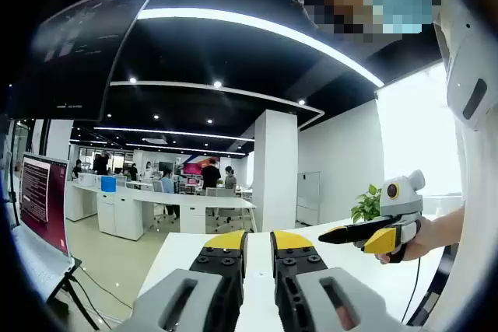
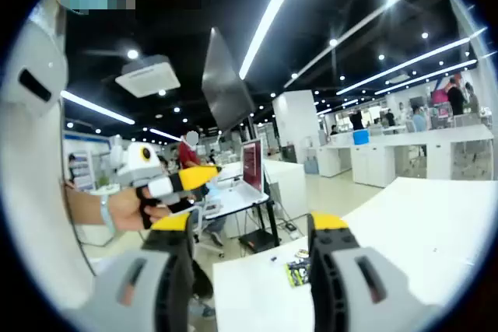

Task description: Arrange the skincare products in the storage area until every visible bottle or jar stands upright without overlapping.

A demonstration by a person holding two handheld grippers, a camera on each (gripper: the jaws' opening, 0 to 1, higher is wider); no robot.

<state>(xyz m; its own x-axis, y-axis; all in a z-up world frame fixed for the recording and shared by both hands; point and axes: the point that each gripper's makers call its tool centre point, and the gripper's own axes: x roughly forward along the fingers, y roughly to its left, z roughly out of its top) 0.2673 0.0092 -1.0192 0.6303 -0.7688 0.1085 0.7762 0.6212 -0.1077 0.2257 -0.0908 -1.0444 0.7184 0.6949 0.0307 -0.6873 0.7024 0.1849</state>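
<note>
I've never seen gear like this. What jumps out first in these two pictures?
Yellow-tipped grippers dominate: the left gripper rises nearly closed over a white table, the right gripper stands open. Each shows in the other's view, held in a hand. Behind, an open office; a small dark packet lies on the table.

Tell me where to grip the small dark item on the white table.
Probably its two long edges, from straight above: the small dark item lies flat on the white table, so the open right hand-held gripper would pinch across its width. Its exact shape is too small to tell.
</note>
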